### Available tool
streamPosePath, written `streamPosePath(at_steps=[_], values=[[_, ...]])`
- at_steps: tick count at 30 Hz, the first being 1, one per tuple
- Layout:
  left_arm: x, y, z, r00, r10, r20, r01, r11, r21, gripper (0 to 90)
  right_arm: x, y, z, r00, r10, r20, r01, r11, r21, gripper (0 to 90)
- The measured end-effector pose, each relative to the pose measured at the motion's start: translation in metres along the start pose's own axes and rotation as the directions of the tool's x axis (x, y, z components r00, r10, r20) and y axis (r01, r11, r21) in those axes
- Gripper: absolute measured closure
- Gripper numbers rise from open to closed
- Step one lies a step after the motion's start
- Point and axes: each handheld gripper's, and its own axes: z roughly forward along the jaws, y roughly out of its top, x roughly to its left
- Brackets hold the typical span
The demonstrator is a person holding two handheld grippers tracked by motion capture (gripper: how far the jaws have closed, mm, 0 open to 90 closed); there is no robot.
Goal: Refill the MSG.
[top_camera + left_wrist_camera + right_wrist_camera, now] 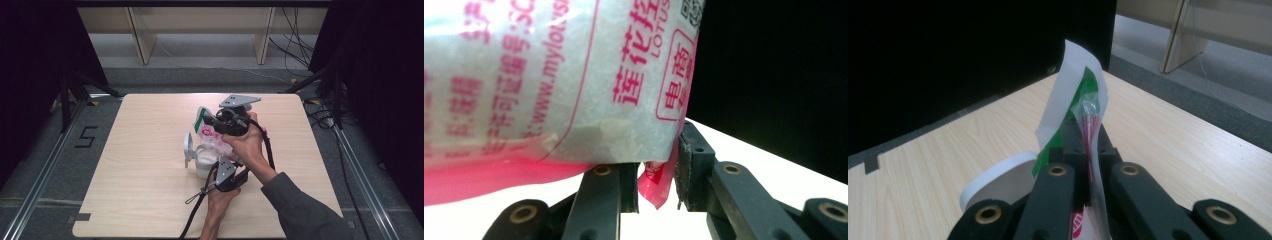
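Field notes, op at remote desk.

High view: I see both hands over mid table (150,200), light wood top. Right gripper (220,121) is farther from me, left gripper (216,172) nearer, just below it. Between them hangs a plastic bag (212,137), clear w/ pink print and a white-green top flap, tilted, lower end down over a white container (205,162). Container stands on the table w/ lid (188,147) flipped open to its left side. White stuff inside, can't tell what.

Right gripper view: jaws clenched on the bag's top edge (1088,130), pads tight together w/ the film pinched flat between them. White-green flap (1068,100) curls up past the tips. Round white lid rim (998,180) shows lower left, table beyond.

Left gripper view: bag's lower part (549,75) sits close over the jaws, pink text, white grainy contents inside. A pink corner of film (656,187) hangs down between the pads. Right-hand pad looks to touch it, left-hand pad stands a little off w/ a visible gap. So I read the left jaws as partly closed around the corner, not pressing on both sides; firm grip I can't confirm.

Bag pos: held in air above the container, mid table, top end in right gripper, bottom corner at left gripper.
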Motion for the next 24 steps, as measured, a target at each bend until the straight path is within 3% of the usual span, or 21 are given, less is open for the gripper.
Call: streamPosePath(at_steps=[5, 6, 8, 10, 13, 16, 20, 22, 24], values=[[-0.001, -0.001, -0.001, 0.9999, -0.015, -0.006, 0.015, 0.9999, -0.005, 72.9, -0.002, 0.001, -0.009, 0.9998, -0.016, -0.014, 0.016, 1.0, -0.025, 90.0], [0.0, -0.001, -0.002, 1.0, -0.001, -0.007, 0.001, 1.0, 0.008, 72.8, -0.001, 0.0, -0.011, 0.9996, 0.013, -0.024, -0.013, 0.999, -0.03, 90.0], [0.001, -0.001, -0.003, 1.0, 0.003, -0.008, -0.003, 0.9999, 0.017, 72.5, -0.004, 0.0, -0.014, 0.9996, -0.009, -0.025, 0.008, 0.999, -0.04, 90.0], [0.0, -0.001, -0.003, 0.9999, -0.003, -0.013, 0.004, 0.9999, 0.016, 72.5, -0.003, -0.002, -0.017, 0.9992, 0.026, -0.032, -0.028, 0.998, -0.05, 90.0], [-0.002, -0.001, -0.002, 0.9999, -0.013, -0.003, 0.013, 0.9999, 0.011, 72.4, -0.004, -0.003, -0.021, 0.9991, 0.02, -0.037, -0.022, 0.998, -0.053, 90.0], [-0.002, -0.001, -0.004, 1.0, 0.007, -0.003, -0.007, 0.9995, 0.03, 72.5, -0.006, -0.004, -0.025, 0.999, 0.018, -0.041, -0.021, 0.997, -0.07, 90.0], [-0.002, -0.002, -0.003, 0.9999, -0.004, -0.012, 0.004, 0.9997, 0.025, 72.3, -0.009, -0.005, -0.032, 0.9973, 0.051, -0.053, -0.055, 0.994, -0.092, 90.0], [-0.002, -0.002, -0.004, 0.9999, -0.007, -0.015, 0.008, 0.9995, 0.032, 71.9, -0.011, -0.006, -0.035, 0.9984, 0.03, -0.047, -0.035, 0.994, -0.102, 90.0], [-0.002, -0.002, -0.004, 0.9998, -0.016, -0.007, 0.016, 0.9992, 0.037, 71.5, -0.012, -0.007, -0.037, 0.9977, 0.044, -0.052, -0.049, 0.993, -0.105, 90.0]])
